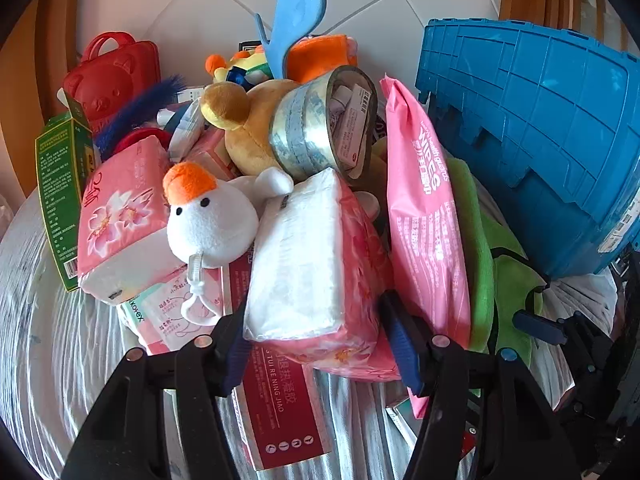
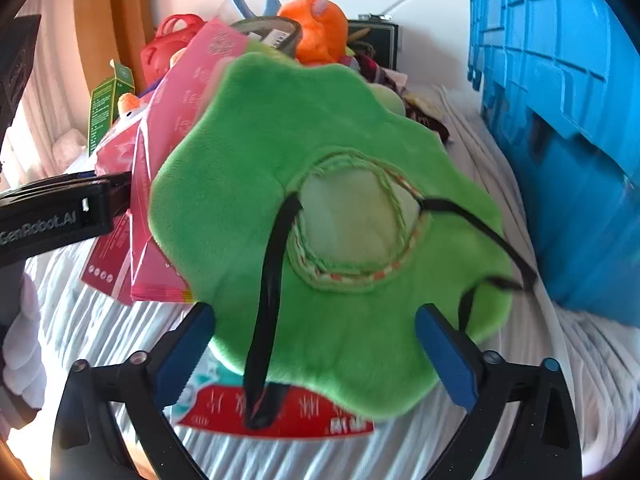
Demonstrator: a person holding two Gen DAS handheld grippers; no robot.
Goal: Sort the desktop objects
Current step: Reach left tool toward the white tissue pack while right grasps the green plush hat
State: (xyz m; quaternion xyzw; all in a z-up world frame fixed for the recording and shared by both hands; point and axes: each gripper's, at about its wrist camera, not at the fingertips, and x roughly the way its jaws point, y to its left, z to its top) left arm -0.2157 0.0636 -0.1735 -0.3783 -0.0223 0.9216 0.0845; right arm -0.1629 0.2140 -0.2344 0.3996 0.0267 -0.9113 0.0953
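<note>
A heap of objects lies on a white striped cloth. In the left wrist view my left gripper (image 1: 320, 344) has its blue pads on both sides of a pink-and-white tissue pack (image 1: 312, 264) and is shut on it. Beside it are a white duck plush (image 1: 208, 216), a tape roll (image 1: 320, 124) and a pink wipes pack (image 1: 424, 216). In the right wrist view my right gripper (image 2: 320, 354) is open, its pads either side of the near edge of a green plush hat (image 2: 320, 208) with black straps. The left gripper's body (image 2: 52, 212) shows at the left.
A blue plastic crate (image 1: 540, 128) stands at the right, also in the right wrist view (image 2: 560, 120). A red bear box (image 1: 112, 76), green carton (image 1: 60, 184), brown plush (image 1: 248, 128), blue spoon (image 1: 296, 12) and red flat box (image 1: 276, 400) crowd the heap.
</note>
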